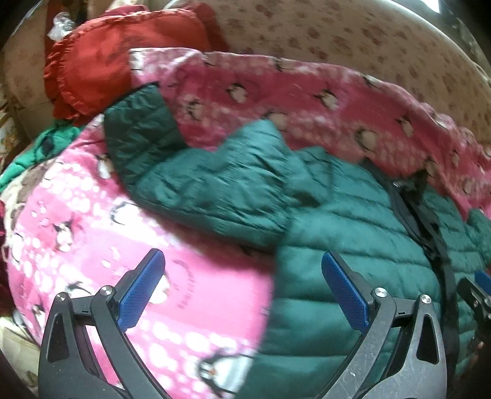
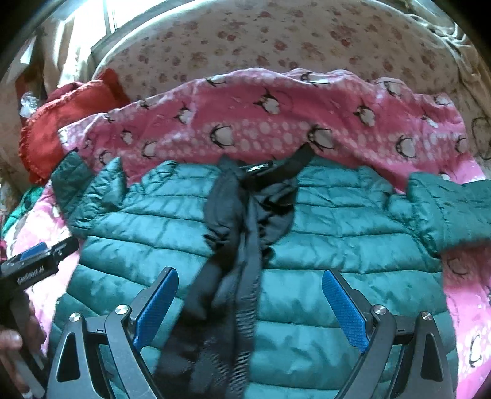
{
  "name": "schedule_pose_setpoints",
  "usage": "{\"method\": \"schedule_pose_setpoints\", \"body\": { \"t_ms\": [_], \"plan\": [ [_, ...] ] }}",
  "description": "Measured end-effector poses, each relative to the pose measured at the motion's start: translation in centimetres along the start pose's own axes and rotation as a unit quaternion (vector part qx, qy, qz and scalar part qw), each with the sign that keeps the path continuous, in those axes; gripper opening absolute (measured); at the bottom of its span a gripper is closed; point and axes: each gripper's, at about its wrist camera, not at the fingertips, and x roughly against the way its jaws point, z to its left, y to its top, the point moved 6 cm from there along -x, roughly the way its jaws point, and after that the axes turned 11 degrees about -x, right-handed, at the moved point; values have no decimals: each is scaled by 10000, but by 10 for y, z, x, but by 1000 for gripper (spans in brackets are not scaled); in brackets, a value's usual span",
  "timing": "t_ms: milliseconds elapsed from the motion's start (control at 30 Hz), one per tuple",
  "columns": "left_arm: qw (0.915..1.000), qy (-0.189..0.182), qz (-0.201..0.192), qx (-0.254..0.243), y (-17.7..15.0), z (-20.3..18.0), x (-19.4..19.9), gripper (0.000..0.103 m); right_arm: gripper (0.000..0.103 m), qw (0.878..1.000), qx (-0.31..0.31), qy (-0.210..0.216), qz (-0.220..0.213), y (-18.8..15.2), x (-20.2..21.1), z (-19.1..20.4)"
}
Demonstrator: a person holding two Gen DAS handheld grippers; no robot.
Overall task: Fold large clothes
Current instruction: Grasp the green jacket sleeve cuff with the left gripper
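The green jacket (image 2: 307, 221) lies front-up on the pink blanket (image 2: 245, 122). Right gripper (image 2: 250, 287) hovers over its zip, left gripper (image 1: 242, 267) over its edge; both jaws wide apart, empty.

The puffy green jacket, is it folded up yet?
Not yet. The puffy green quilted jacket lies spread flat on the pink penguin blanket, both sleeves out.

Bed w/ cream floral-print sheet (image 2: 276, 40), covering most of far background. Pink penguin-print fleece blanket (image 2: 245, 122) spread over it. Red ruffled cushion (image 1: 101, 61) at far left, on bed. Bright green fabric (image 1: 46, 144) just below cushion. Window (image 2: 122, 12) upper left, strong daylight coming in.
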Motion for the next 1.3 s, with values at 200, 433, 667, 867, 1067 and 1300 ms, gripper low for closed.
{"method": "schedule_pose_setpoints", "body": {
  "t_ms": [200, 433, 667, 867, 1067, 1300],
  "plan": [
    [9987, 501, 66, 116, 12, 55, -16, 102, 94, 9999, 77, -119, 56, 13, -7, 5],
    [9943, 828, 117, 654, 26, 127, -45, 102, 94, 9995, -270, -99, 161, 24, -22, -9],
    [9880, 1049, 31, 1130, 43, 174, -70, 102, 94, 9994, -195, -124, 257, 19, -39, -8],
    [9829, 1349, 48, 1256, 55, 202, -92, 102, 94, 9988, 235, -284, 316, 12, -51, 4],
    [9812, 1671, 77, 962, 73, 208, -111, 102, 94, 9980, 426, -303, 345, 9, -55, 9],
    [9823, 1499, 80, 1125, 82, 224, -136, 102, 94, 9982, 383, -257, 372, 9, -57, 7]
  ]
}}
